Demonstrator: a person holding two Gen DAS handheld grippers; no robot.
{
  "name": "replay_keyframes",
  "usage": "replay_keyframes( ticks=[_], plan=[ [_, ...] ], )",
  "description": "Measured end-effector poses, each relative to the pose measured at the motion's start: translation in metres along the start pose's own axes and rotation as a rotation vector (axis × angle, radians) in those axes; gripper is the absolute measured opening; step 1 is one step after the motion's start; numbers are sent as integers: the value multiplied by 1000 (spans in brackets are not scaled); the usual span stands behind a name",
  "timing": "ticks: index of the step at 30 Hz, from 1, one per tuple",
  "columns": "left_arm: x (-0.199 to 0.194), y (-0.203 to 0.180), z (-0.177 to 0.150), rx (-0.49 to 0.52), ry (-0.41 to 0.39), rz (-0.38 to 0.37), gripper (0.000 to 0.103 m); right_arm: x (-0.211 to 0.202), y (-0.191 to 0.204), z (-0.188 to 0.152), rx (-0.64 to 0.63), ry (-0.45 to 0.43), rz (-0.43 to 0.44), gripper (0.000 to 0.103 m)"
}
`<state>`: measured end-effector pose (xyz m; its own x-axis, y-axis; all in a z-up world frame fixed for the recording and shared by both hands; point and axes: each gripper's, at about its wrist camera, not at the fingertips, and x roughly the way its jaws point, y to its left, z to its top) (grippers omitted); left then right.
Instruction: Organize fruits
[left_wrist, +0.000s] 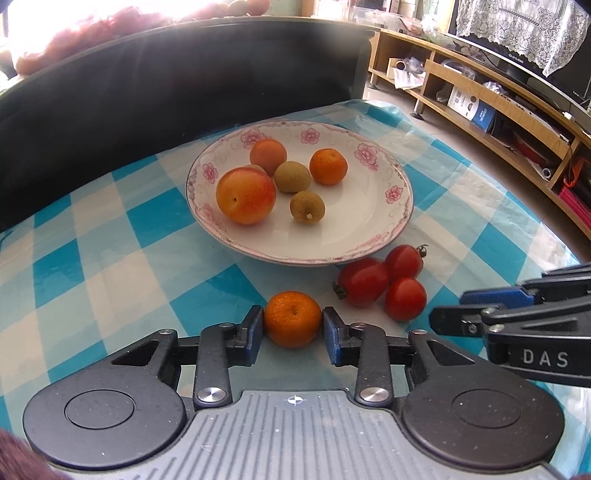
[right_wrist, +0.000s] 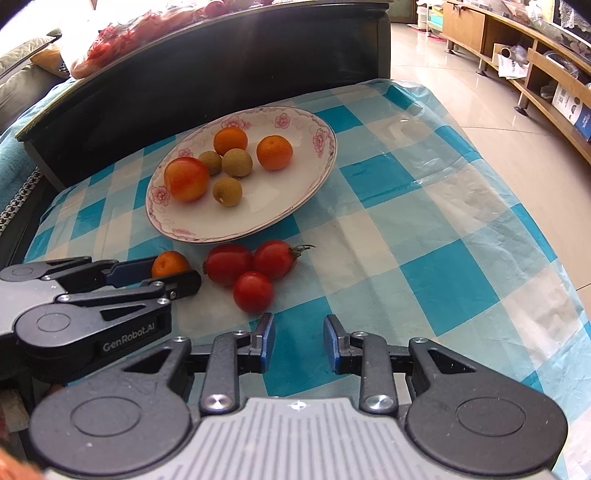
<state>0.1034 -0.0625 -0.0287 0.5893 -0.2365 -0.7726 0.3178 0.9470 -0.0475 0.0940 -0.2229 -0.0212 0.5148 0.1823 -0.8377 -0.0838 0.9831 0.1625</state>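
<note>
Checked tablecloth, black sofa, wooden shelf.

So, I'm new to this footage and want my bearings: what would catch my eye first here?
Probably the flowered plate mid-table, holding fruit: two mandarins, brown longans and a big peach. In front of it three tomatoes lie bunched on the blue-checked cloth. Nearest, the left gripper has a third mandarin between its jaws, while the right gripper is beside it with nothing in it.
</note>
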Motion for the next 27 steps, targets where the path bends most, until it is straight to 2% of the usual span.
replay_keyframes(
  ticks=[19,27],
  plan=[
    [-8,4,-9,9,24,-24,43,19,25,9,-95,-54,73,33],
    [-4,3,-9,33,12,-14,46,23,29,11,-111,-56,63,32]
  ],
)
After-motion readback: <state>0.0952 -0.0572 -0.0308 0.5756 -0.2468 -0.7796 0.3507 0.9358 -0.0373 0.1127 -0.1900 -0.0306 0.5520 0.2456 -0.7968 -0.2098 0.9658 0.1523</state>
